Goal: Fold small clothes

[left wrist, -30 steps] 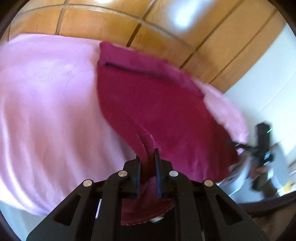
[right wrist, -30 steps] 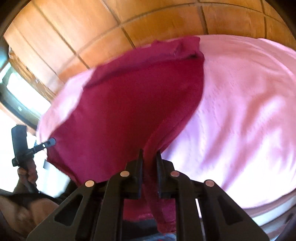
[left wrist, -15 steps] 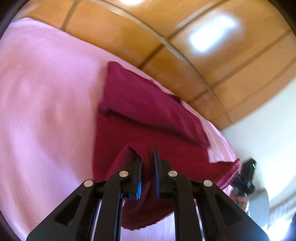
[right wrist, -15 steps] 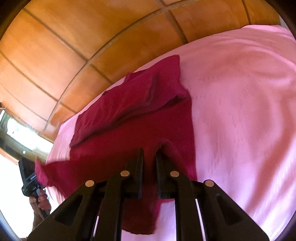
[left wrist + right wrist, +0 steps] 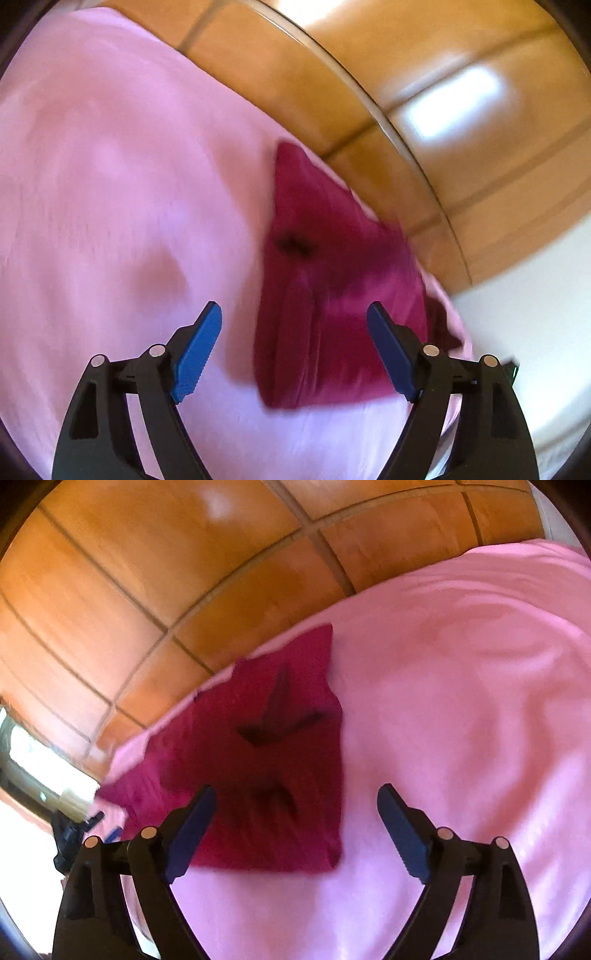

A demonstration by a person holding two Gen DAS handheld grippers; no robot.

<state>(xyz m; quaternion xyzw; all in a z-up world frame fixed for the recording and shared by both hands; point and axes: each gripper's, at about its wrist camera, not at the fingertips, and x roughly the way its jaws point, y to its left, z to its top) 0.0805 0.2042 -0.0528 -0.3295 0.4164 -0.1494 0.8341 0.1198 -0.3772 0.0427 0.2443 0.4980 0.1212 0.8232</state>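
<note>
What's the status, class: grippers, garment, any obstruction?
Left hand-held gripper and right hand-held gripper just opened, both empty. Maroon garment folded on pink sheet. Nothing in the way.

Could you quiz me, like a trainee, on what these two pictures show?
1. True or false: the left gripper is clamped on the dark red garment.
2. What does the garment lie on: (a) bare tile floor, (b) pink sheet, (c) a chair?
3. How do the right gripper jaws stand?

Key: 1. False; its jaws have just been opening, wide apart, nothing pinched between them. 2. b. 3. Open; they too have just been opening, with the garment lying folded on the sheet beyond them.
</note>
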